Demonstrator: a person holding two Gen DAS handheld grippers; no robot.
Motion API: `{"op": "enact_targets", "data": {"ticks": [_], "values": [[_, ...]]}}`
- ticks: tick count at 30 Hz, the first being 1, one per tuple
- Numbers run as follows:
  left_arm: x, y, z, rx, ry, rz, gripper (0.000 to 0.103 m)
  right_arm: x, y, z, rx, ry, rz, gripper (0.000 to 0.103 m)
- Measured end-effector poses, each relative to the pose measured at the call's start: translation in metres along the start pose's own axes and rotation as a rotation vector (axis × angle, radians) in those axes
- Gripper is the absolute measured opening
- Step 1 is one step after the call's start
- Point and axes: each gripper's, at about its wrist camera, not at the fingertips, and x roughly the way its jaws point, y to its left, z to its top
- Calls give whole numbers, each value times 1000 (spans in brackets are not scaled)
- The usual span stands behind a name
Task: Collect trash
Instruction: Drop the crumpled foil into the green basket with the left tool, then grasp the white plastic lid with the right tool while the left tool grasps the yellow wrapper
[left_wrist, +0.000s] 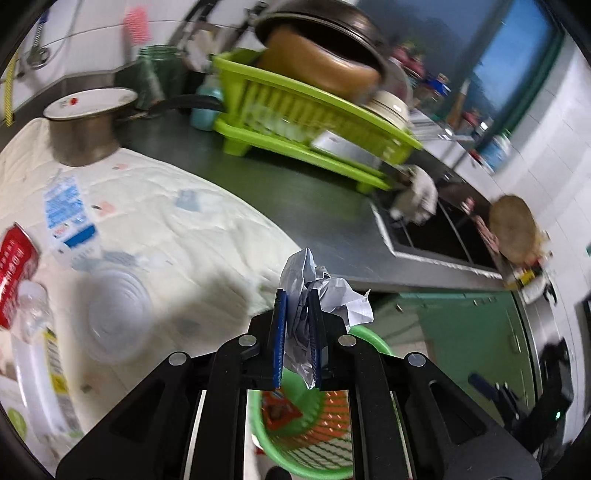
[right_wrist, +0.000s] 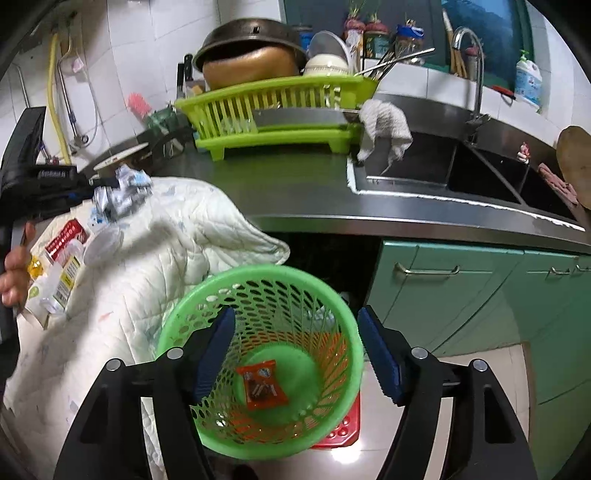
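Note:
My left gripper (left_wrist: 297, 341) is shut on a crumpled white paper (left_wrist: 325, 291), held above the counter edge over the green mesh basket (left_wrist: 314, 439). In the right wrist view the left gripper (right_wrist: 101, 182) shows at far left with the paper (right_wrist: 123, 190). My right gripper (right_wrist: 297, 354) is open and empty, its blue pads on either side of the green basket (right_wrist: 258, 295), which stands on the floor. An orange snack wrapper (right_wrist: 263, 384) lies in the basket. A red can (left_wrist: 14, 269), a blue-white carton (left_wrist: 68, 218), a clear lid (left_wrist: 116, 314) and a plastic bottle (left_wrist: 40, 373) lie on the white quilted cloth (left_wrist: 192, 236).
A lime dish rack (right_wrist: 273, 114) with a pan and bowls stands on the steel counter (right_wrist: 295, 184). A steel pot (left_wrist: 83, 125) sits at the cloth's far end. The sink (right_wrist: 461, 170) with a rag (right_wrist: 386, 125) is to the right. Green cabinets (right_wrist: 461, 302) are below.

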Motion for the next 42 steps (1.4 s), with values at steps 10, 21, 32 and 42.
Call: {"op": "enact_targets", "data": {"ticks": [10, 21, 32, 42], "values": [[8, -46, -41, 57, 75, -33, 15, -25, -7, -3, 17, -49, 2, 73], [-7, -60, -62, 61, 66, -20, 48, -39, -6, -6, 27, -73, 19, 74], [-82, -10, -65, -24, -73, 98, 50, -28, 43, 4, -48, -58, 121, 74], [-145, 68, -82, -165, -156, 238, 53, -7, 122, 23, -177, -33, 253, 69]]}}
